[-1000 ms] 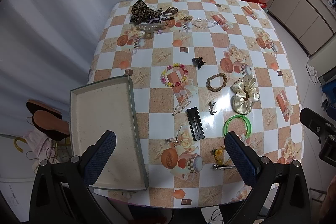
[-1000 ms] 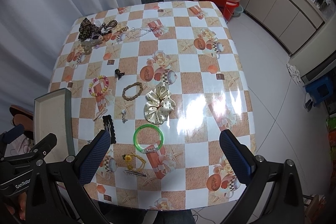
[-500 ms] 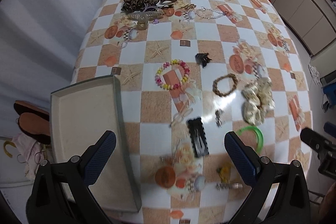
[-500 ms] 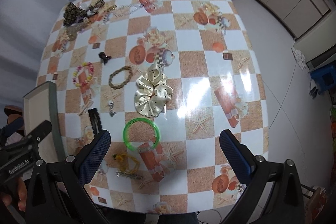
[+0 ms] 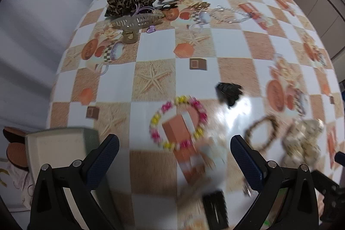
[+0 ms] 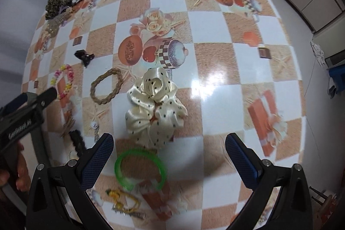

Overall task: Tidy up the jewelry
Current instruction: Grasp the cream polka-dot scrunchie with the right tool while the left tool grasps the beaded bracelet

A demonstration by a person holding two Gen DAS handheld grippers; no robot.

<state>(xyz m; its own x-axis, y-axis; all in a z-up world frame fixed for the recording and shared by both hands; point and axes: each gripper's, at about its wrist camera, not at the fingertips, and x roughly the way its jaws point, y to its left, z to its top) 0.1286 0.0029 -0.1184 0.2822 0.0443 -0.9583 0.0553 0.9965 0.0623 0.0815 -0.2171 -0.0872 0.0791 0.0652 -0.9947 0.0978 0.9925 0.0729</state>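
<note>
Left wrist view: I've dropped closer; the bead bracelet (image 5: 179, 122) now sits centre frame between my left gripper (image 5: 172, 154)'s wide-open jaws. Right gripper (image 6: 168, 150) gapes empty above the scrunchie (image 6: 155, 107).

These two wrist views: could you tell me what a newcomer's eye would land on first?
In the right wrist view, the cream polka-dot scrunchie sits mid-table, just beyond the open right gripper, with the green bangle nearer, between its fingers. In the left wrist view, the pink-and-yellow bead bracelet lies ahead of the open left gripper, and a leopard-print scrunchie tops a cluttered pile at the far corner.
</note>
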